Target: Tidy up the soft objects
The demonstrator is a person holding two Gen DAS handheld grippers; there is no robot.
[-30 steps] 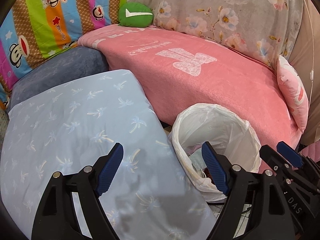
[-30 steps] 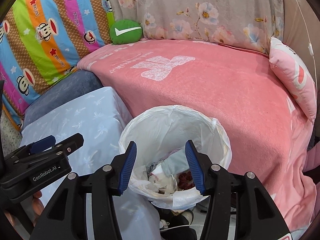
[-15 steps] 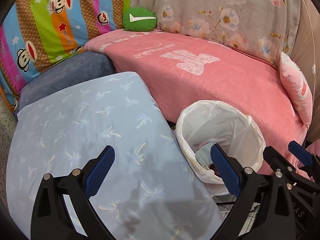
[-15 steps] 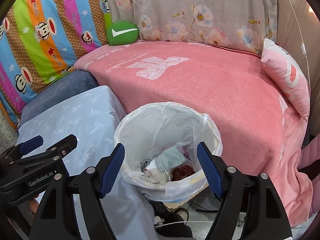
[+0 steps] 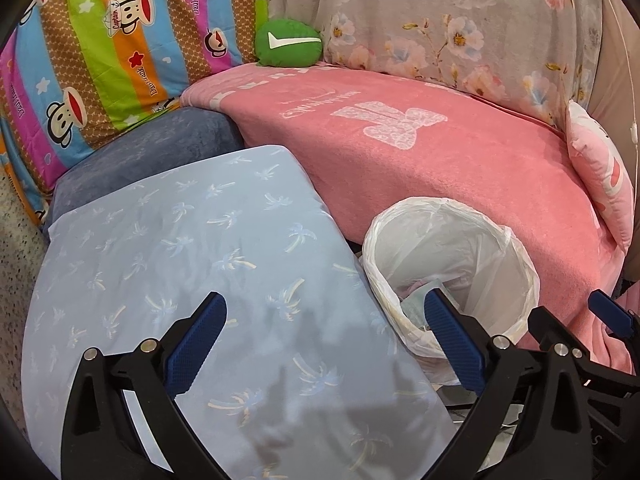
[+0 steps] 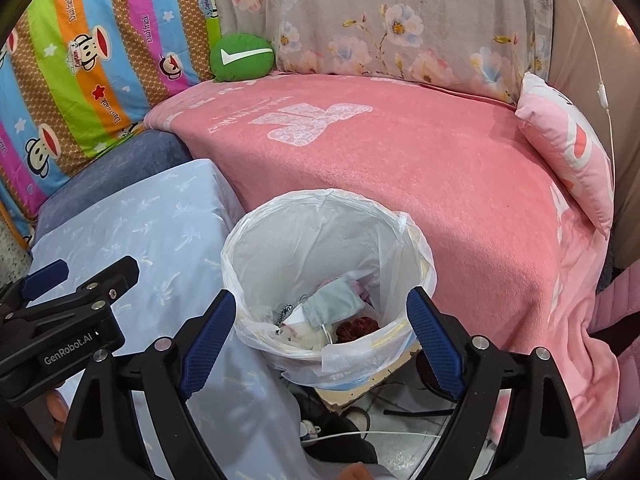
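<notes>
A round green cushion with a white tick rests at the back corner of a pink blanket. A pink pillow leans at the blanket's right end. Nearer me lies a pale blue pillow with a palm print. My left gripper hovers open above the blue pillow's near right part, empty. My right gripper hangs open over a lined waste bin, with nothing between its fingers.
A striped monkey-print cover and a grey floral cover back the sofa. A dark blue cushion lies behind the blue pillow. The bin holds a face mask and scraps. Cables and cardboard lie on the floor below.
Both grippers have pulled back and up, so the scene sits lower and farther in each view. Each pair of jaws has spread wider than a second ago.
</notes>
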